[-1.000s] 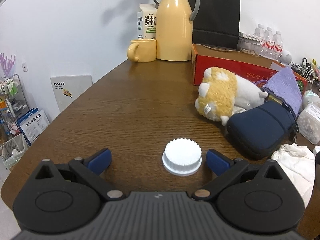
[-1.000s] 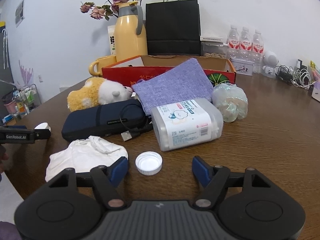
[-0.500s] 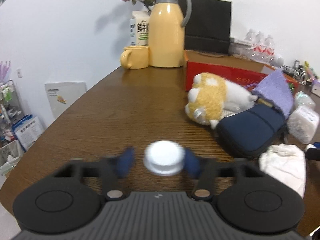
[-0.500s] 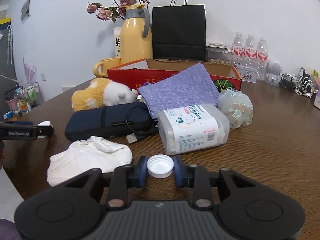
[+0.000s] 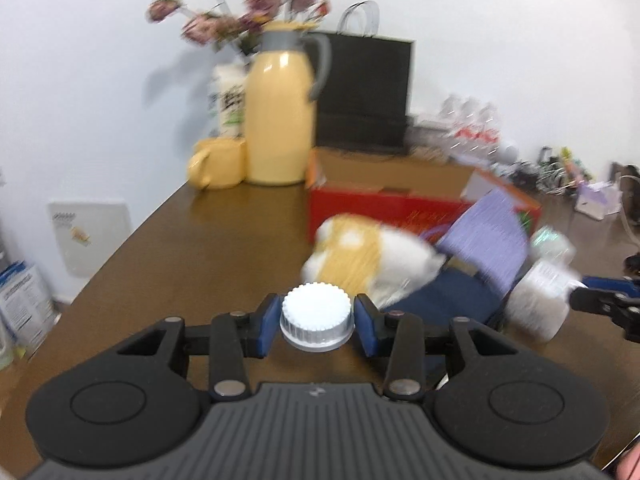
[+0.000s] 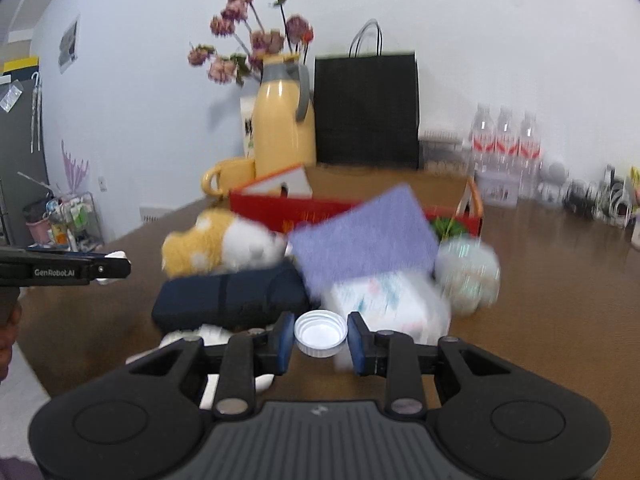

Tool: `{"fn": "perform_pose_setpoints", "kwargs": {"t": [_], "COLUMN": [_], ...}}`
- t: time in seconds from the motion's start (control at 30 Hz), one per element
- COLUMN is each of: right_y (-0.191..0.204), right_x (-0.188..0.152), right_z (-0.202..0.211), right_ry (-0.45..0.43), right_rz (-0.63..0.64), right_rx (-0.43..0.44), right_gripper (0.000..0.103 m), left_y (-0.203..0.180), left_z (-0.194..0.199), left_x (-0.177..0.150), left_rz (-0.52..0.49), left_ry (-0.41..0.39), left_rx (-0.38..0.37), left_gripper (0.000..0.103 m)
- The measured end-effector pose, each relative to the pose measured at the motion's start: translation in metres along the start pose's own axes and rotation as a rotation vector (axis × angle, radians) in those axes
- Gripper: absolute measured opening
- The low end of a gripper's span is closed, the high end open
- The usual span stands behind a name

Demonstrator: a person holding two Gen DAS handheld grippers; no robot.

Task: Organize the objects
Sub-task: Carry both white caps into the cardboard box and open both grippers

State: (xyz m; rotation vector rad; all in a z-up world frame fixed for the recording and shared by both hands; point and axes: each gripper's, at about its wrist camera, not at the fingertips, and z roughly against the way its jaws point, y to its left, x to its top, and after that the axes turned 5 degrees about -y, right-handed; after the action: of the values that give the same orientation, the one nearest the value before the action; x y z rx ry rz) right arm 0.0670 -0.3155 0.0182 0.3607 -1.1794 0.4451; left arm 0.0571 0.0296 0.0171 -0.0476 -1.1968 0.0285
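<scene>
My left gripper [image 5: 317, 324] is shut on a large white ribbed lid [image 5: 317, 320], held top side up above the brown table [image 5: 208, 248]. My right gripper [image 6: 320, 338] is shut on a smaller white bottle cap [image 6: 321, 332], hollow side up, lifted off the table. In the right wrist view the left gripper [image 6: 116, 266] shows at the far left with a bit of white at its tip. The right gripper's blue tips [image 5: 600, 284] enter the left wrist view at the right edge.
Ahead lie a yellow-and-white plush toy [image 6: 216, 244], a navy pouch [image 6: 228, 296], a purple cloth [image 6: 364, 240], a clear plastic jar [image 6: 388, 304] and a red cardboard box [image 6: 360, 200]. Behind stand a yellow thermos [image 5: 280, 120], yellow mug [image 5: 218, 162], black paper bag [image 6: 366, 108] and water bottles [image 6: 504, 140].
Both grippers closed from open onto their caps, which lay on the table, and lifted them. The views now tilt up and are blurred by motion.
</scene>
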Motion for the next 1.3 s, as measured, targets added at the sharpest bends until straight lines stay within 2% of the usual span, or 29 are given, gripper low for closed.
{"fn": "perform_pose_setpoints", "kwargs": {"t": [0.1, 0.27, 0.37, 0.47, 0.77, 0.9, 1.03, 1.07, 1.1, 1.13, 1.17, 1.2, 1.27, 1.3], "right_y": [-0.008, -0.025, -0.042, -0.06, -0.102, -0.105, -0.103, -0.102, -0.102, -0.102, -0.102, -0.1, -0.099, -0.098], "right_x": [0.026, 0.07, 0.093, 0.107, 0.112, 0.106, 0.103, 0.103, 0.103, 0.103, 0.103, 0.103, 0.104, 0.105], "right_z": [-0.006, -0.034, -0.065, -0.1, -0.2, -0.223, -0.23, -0.231, -0.231, -0.23, -0.23, -0.229, -0.225, -0.224], "right_ry": [-0.047, -0.09, -0.078, -0.048, 0.142, 0.195, 0.201, 0.202, 0.203, 0.202, 0.201, 0.197, 0.185, 0.18], "right_rz": [0.021, 0.055, 0.033, 0.012, -0.064, -0.075, -0.072, -0.07, -0.068, -0.066, -0.064, -0.06, -0.056, -0.057], "right_rx": [-0.007, -0.034, -0.052, -0.081, -0.12, -0.12, -0.121, -0.123, -0.126, -0.129, -0.132, -0.137, -0.137, -0.134], "right_gripper": [0.027, 0.027, 0.027, 0.027, 0.027, 0.027, 0.028, 0.03, 0.037, 0.049, 0.056, 0.066, 0.075, 0.078], "left_y": [-0.013, -0.029, -0.038, -0.047, -0.061, -0.063, -0.062, -0.062, -0.062, -0.062, -0.061, -0.06, -0.058, -0.057], "left_z": [-0.013, -0.051, -0.083, -0.123, -0.226, -0.248, -0.251, -0.25, -0.248, -0.247, -0.245, -0.242, -0.237, -0.234], "left_x": [0.029, 0.076, 0.099, 0.114, 0.123, 0.115, 0.111, 0.11, 0.11, 0.11, 0.11, 0.111, 0.112, 0.113], "left_rz": [-0.012, 0.002, 0.025, 0.036, 0.032, 0.021, 0.013, 0.009, 0.008, 0.008, 0.009, 0.01, 0.016, 0.023], "left_ry": [-0.036, -0.066, -0.048, 0.006, 0.155, 0.202, 0.209, 0.207, 0.205, 0.199, 0.192, 0.181, 0.158, 0.146], "left_rx": [-0.052, -0.091, -0.101, -0.096, -0.011, 0.003, 0.009, 0.009, 0.007, 0.007, 0.013, 0.02, 0.025, 0.023], "left_gripper": [0.041, 0.041, 0.041, 0.041, 0.041, 0.041, 0.043, 0.047, 0.051, 0.062, 0.078, 0.085, 0.103, 0.103]}}
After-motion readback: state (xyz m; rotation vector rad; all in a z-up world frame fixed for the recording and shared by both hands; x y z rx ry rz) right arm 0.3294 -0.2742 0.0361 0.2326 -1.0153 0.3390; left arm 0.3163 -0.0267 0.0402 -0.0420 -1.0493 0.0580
